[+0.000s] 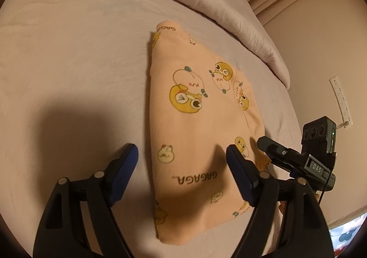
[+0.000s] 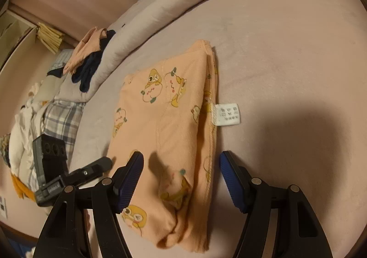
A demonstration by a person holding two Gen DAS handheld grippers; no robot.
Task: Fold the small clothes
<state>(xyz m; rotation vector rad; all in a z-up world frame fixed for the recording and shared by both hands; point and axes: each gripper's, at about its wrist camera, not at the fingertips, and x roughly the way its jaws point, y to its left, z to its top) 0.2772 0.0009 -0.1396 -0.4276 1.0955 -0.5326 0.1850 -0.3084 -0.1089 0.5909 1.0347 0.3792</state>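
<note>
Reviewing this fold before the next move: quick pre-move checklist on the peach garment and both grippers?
1. Left gripper open, holding nothing: ok, its jaws stand apart over the near end of the garment.
2. Right gripper open, holding nothing: ok, jaws apart over the garment's near end.
3. Peach garment folded into a compact stack on the bed sheet: ok, layered edges show in the right wrist view.
4. Fold tidy: not ok, the care label sticks out from the side edge and the near corner is rumpled.
5. Grippers clear of each other: ok, apart but close.
6. Grippers clear of the cloth: cannot tell.
</note>
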